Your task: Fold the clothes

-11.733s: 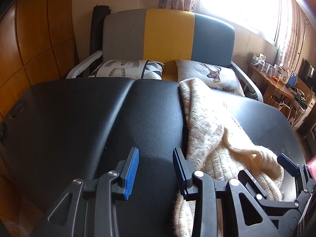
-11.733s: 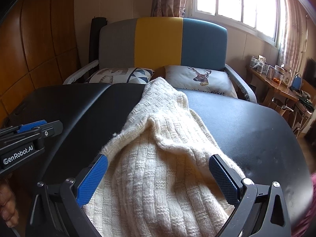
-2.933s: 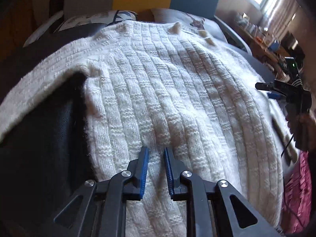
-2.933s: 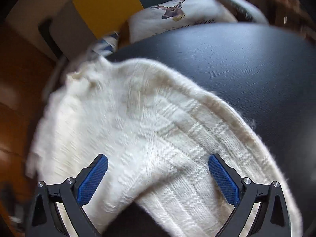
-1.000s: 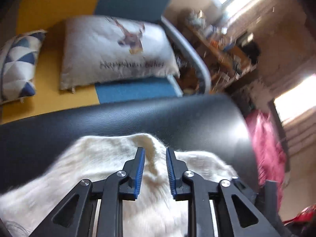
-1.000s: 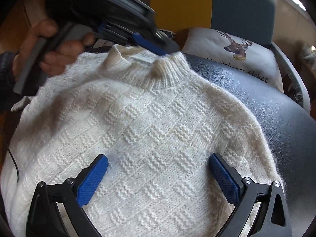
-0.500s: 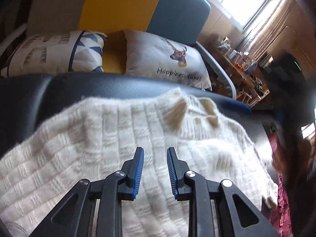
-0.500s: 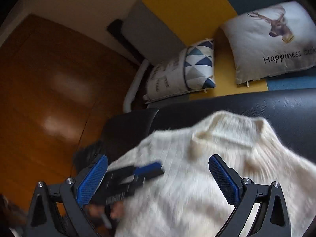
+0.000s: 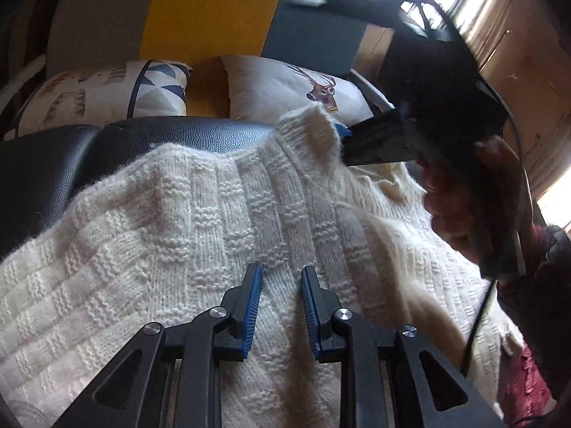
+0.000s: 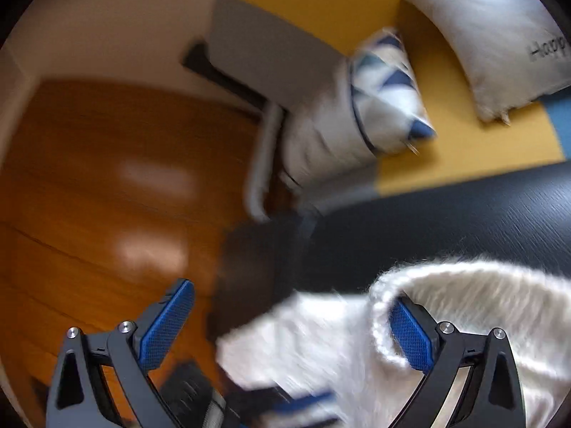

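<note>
Sweater (image 10: 446, 339) smearing into blur beside the table (image 10: 464, 221), right gripper (image 9: 374, 142) fingertips hiding behind its collar

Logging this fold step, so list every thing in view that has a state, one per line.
sweater: spread flat on the black padded surface, not yet folded, collar lifted.
left gripper: narrowly open, over the knit, gripping nothing.
right gripper: wide open, one finger inside the collar.
deer cushion: lying on the sofa seat.
triangle cushion: lying beside it.
</note>
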A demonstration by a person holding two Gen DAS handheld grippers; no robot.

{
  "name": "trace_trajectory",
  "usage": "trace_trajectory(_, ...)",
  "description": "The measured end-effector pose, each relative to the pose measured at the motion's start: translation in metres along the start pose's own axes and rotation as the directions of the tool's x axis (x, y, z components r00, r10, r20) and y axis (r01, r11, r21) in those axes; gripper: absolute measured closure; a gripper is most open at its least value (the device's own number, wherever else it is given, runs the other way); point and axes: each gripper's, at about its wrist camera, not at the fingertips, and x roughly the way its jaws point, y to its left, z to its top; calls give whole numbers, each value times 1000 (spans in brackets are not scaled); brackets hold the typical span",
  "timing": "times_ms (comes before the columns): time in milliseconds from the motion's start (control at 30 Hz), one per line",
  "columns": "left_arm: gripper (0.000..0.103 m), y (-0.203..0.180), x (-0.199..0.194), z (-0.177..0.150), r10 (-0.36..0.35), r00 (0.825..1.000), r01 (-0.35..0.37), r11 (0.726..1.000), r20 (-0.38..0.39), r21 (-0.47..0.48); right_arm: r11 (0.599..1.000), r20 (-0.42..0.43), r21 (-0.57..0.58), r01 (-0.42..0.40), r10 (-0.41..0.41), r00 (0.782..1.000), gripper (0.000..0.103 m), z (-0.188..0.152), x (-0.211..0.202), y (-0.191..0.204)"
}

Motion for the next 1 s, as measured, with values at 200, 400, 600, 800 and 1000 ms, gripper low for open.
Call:
trace_trajectory(200,81,-8,0,-3,47,999,-47,998,10,34,986,-19,-73,149,-151,988,0,-6,-15,13)
trace_trajectory(400,81,-24,-42,-19,38,999,-38,999,33,9,972,55,-155,177,-171,984,0,-68,-122,42)
trace_trajectory(600,81,-43,-90,-41,22,998,-21,1000,56,-17,930,115,-114,350,-337,934,0,-186,-243,40)
trace_trajectory(800,81,-65,-128,-117,-28,999,30,997,31,-65,751,64,-154,642,-641,765,0,-307,-282,30)
trace_trajectory(1000,80,-58,-137,-178,-39,999,34,986,-25,-163,685,32,-250,684,-700,713,3,-365,-261,25)
